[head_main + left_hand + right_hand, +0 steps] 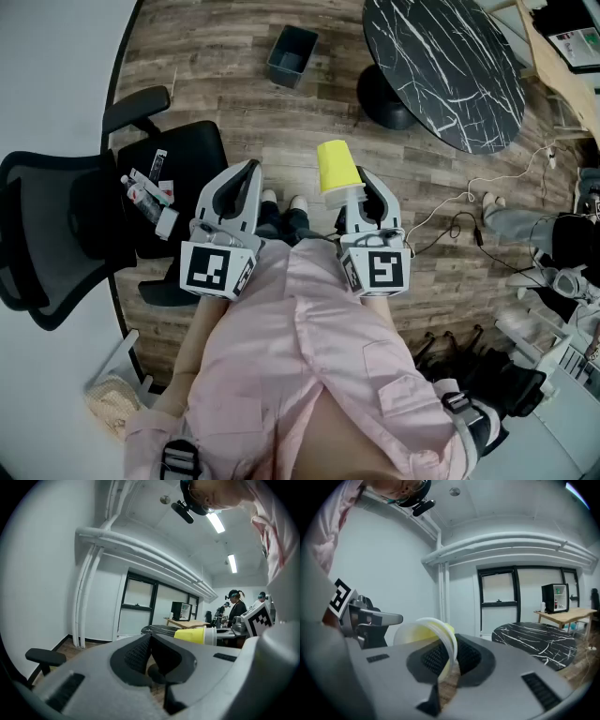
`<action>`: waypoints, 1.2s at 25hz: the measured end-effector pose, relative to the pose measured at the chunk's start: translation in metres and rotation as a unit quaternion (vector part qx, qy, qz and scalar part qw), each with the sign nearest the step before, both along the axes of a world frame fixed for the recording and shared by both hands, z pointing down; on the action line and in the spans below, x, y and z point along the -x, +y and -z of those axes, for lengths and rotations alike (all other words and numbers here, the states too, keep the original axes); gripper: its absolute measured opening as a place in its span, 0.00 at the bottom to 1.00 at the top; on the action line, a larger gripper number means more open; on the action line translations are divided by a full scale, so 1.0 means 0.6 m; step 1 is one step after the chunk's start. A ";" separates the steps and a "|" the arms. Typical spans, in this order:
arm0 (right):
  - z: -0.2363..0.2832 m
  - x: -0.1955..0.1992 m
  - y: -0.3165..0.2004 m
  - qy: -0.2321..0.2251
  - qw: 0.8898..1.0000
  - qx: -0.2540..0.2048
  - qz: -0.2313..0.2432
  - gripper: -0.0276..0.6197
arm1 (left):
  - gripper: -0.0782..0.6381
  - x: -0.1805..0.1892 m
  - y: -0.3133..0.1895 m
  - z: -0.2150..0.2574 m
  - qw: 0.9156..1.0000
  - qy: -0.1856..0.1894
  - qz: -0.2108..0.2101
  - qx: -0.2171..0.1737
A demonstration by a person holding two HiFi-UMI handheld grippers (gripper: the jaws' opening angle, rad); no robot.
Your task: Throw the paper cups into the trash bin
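A yellow paper cup [337, 168] with a white rim is held bottom-up over the wood floor, its rim pinched in my right gripper [352, 185]. In the right gripper view the cup [423, 633] lies on its side, with the rim caught between the jaws of that gripper [449, 649]. My left gripper [246, 175] is level with it on the left, shut and empty. From the left gripper view [150, 638] the cup [193, 634] shows to the right. A dark grey trash bin [292, 54] stands on the floor ahead, well beyond both grippers.
A round black marble table [441, 67] stands ahead to the right of the bin. At the left a black office chair [66, 225] carries a bottle and small items [150, 197]. Cables [459, 214] and shoes [473, 361] lie at the right. Other people [236, 607] stand in the distance.
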State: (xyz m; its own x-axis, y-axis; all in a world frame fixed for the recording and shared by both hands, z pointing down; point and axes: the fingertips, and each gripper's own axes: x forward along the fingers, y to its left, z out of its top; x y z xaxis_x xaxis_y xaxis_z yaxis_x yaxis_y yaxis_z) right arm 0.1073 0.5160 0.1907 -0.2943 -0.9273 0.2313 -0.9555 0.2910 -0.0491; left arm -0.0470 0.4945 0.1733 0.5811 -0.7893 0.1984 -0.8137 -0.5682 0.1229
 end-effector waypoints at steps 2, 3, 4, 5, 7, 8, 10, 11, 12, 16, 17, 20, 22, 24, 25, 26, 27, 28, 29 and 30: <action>0.000 -0.004 -0.002 0.001 1.000 -0.001 0.001 0.10 | 0.13 -0.006 -0.002 0.001 1.000 -0.002 -0.001 -0.002; 0.000 -0.007 -0.003 0.001 1.000 -0.001 0.002 0.10 | 0.13 -0.009 -0.004 0.001 1.000 -0.002 -0.002 -0.004; 0.000 -0.009 -0.004 0.002 1.000 -0.001 0.001 0.10 | 0.13 -0.011 -0.005 0.003 1.000 -0.001 -0.001 -0.004; 0.000 -0.011 -0.004 0.001 1.000 0.000 0.001 0.10 | 0.13 -0.013 -0.006 0.004 1.000 0.000 -0.001 -0.005; 0.000 -0.017 -0.003 -0.001 1.000 0.001 0.000 0.10 | 0.13 -0.017 -0.008 0.006 1.000 0.001 0.000 -0.004; 0.000 -0.020 -0.003 -0.002 1.000 0.002 -0.001 0.10 | 0.13 -0.020 -0.008 0.006 1.000 0.002 0.001 -0.004; 0.000 -0.025 -0.002 -0.002 1.000 0.002 -0.001 0.10 | 0.13 -0.025 -0.008 0.007 1.000 0.003 0.000 -0.003; 0.000 -0.028 -0.001 -0.002 1.000 0.002 -0.001 0.10 | 0.13 -0.027 -0.008 0.007 1.000 0.004 0.000 -0.003; 0.000 -0.029 0.001 -0.001 1.000 0.001 -0.001 0.10 | 0.13 -0.029 -0.007 0.007 1.000 0.004 -0.001 -0.004; 0.002 -0.041 0.006 0.002 1.000 0.000 0.000 0.10 | 0.13 -0.039 -0.003 0.009 1.000 0.004 0.001 -0.007; 0.003 -0.044 0.008 0.002 1.000 -0.001 0.000 0.10 | 0.13 -0.042 -0.001 0.010 1.000 0.004 0.002 -0.008; 0.005 -0.051 0.014 0.000 1.000 -0.007 0.007 0.11 | 0.13 -0.050 0.005 0.011 1.000 0.006 0.004 -0.010; 0.006 -0.056 0.017 -0.003 1.000 -0.009 0.013 0.11 | 0.13 -0.057 0.010 0.011 1.000 0.006 0.006 -0.012; 0.004 -0.064 0.021 -0.003 1.000 -0.010 0.018 0.11 | 0.13 -0.065 0.017 0.012 1.000 0.008 0.008 -0.015; 0.002 -0.068 0.024 -0.003 1.000 -0.009 0.020 0.11 | 0.13 -0.068 0.021 0.011 1.000 0.010 0.010 -0.017; 0.000 -0.070 0.028 -0.004 1.000 -0.008 0.023 0.11 | 0.13 -0.070 0.026 0.009 1.000 0.011 0.013 -0.019; -0.004 -0.071 0.031 -0.006 1.000 -0.007 0.025 0.11 | 0.13 -0.071 0.030 0.007 1.000 0.013 0.015 -0.020; -0.007 -0.072 0.033 -0.009 1.000 -0.006 0.027 0.11 | 0.13 -0.071 0.034 0.004 1.000 0.014 0.017 -0.020; -0.010 -0.072 0.035 -0.010 1.000 -0.005 0.029 0.11 | 0.13 -0.071 0.037 0.001 1.000 0.014 0.019 -0.020; -0.011 -0.071 0.037 -0.011 0.999 -0.004 0.031 0.11 | 0.13 -0.071 0.039 0.000 1.000 0.014 0.020 -0.019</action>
State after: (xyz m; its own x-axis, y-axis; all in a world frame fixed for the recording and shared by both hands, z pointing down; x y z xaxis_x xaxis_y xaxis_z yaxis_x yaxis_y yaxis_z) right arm 0.1501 0.5381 0.1973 -0.3562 -0.9090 0.2165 -0.9343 0.3501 -0.0673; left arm -0.0046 0.5178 0.1735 0.5532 -0.8193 0.1510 -0.8328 -0.5393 0.1249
